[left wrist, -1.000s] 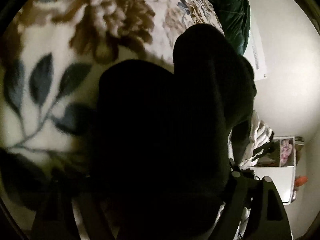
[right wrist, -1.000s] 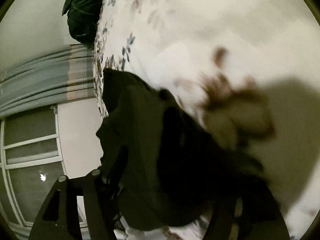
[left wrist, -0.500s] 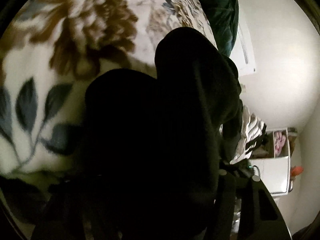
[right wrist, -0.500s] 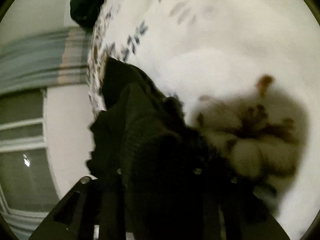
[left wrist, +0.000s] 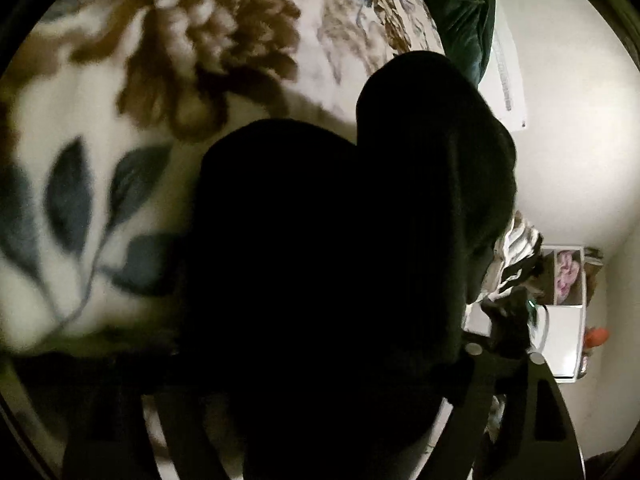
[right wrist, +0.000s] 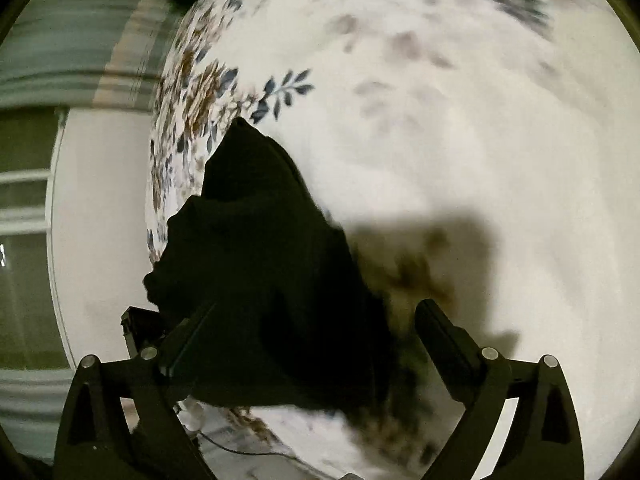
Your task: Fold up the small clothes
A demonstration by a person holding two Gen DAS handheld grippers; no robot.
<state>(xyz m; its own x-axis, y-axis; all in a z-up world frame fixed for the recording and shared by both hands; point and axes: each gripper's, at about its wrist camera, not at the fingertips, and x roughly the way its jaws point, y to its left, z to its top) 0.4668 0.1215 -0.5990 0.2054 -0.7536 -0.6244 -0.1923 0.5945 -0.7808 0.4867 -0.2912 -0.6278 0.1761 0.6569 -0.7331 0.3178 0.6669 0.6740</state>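
Left hand-held gripper [left wrist: 320, 420] is buried under the dark garment [left wrist: 340, 260], so I cannot tell how its jaws stand; the cloth bunches right against the lens above the flowered bed [left wrist: 120, 160]. Right hand-held gripper [right wrist: 316, 332] stands wide, the garment draped between its fingers. It looks soft, light and floppy; an edge or corner seems the best hold.

Left tool [left wrist: 320, 420] buried under black garment [left wrist: 340, 260], jaw state unreadable; bedspread [right wrist: 440, 140] print motion-blurred in right wrist view.
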